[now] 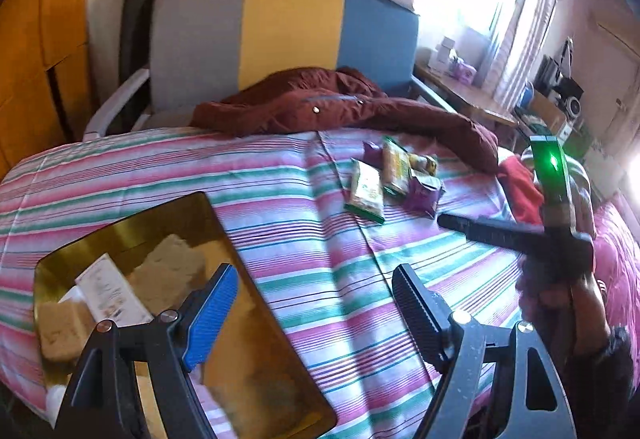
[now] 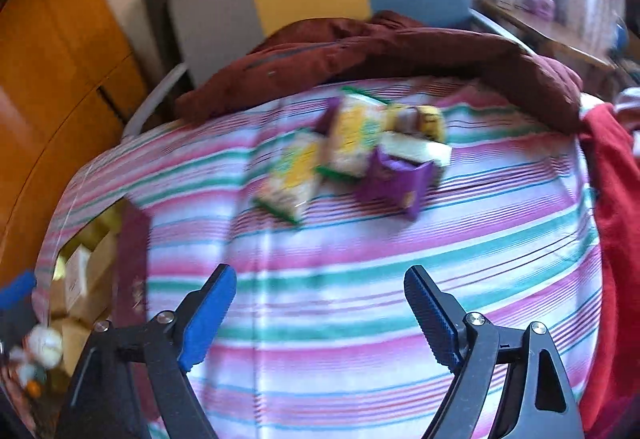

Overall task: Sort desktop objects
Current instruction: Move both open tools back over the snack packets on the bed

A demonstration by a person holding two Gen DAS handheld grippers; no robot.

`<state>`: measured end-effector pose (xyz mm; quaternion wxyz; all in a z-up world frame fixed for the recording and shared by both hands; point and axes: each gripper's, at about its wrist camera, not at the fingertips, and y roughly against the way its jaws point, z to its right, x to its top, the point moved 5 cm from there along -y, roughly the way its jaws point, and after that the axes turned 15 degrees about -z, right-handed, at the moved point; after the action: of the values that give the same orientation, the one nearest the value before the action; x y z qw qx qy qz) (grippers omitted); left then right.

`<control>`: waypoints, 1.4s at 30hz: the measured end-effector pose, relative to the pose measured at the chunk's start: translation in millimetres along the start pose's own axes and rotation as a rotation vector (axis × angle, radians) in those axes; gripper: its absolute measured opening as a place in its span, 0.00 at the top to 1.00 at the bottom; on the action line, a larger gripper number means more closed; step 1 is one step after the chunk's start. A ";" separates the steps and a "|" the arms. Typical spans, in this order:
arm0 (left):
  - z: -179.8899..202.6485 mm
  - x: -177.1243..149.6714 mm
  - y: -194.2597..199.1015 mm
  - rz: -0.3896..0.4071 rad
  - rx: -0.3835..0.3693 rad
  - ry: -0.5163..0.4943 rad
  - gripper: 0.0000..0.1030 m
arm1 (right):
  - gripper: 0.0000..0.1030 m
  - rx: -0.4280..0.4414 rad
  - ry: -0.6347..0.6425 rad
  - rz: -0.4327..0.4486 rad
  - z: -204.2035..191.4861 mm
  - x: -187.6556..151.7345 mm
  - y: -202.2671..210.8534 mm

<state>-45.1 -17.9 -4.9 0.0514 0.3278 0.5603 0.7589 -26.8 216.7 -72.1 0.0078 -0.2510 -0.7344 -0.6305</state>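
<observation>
green packet lengthwise (away from camera), flat

You have a loose cluster of small snack packets lying on the striped bedcover: two flat yellow-green ones side by side, crinkled purple foil ones touching them. Your amber translucent tray holds tan blocks.

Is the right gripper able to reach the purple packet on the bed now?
Probably yes: the right gripper is open and empty, and only bare striped bedcover lies between it and the purple packet.
</observation>
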 end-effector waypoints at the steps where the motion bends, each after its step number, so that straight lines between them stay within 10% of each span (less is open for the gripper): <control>1: 3.1 3.1 -4.7 -0.011 0.018 -0.002 0.22 | 0.15 -0.007 -0.017 0.004 10.7 7.0 -1.1; 20: 39.6 55.7 -86.2 -0.122 0.089 -0.061 0.22 | 0.08 -0.008 -0.137 -0.002 78.7 62.6 -62.9; 42: 85.3 122.6 -190.8 -0.185 0.143 -0.233 0.22 | 0.26 0.082 -0.141 -0.029 76.0 64.3 -70.7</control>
<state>-148.6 176.4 -106.2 0.1619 0.3634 0.6310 0.6660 -86.5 304.9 -131.8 -0.0429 -0.2835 -0.7621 -0.5805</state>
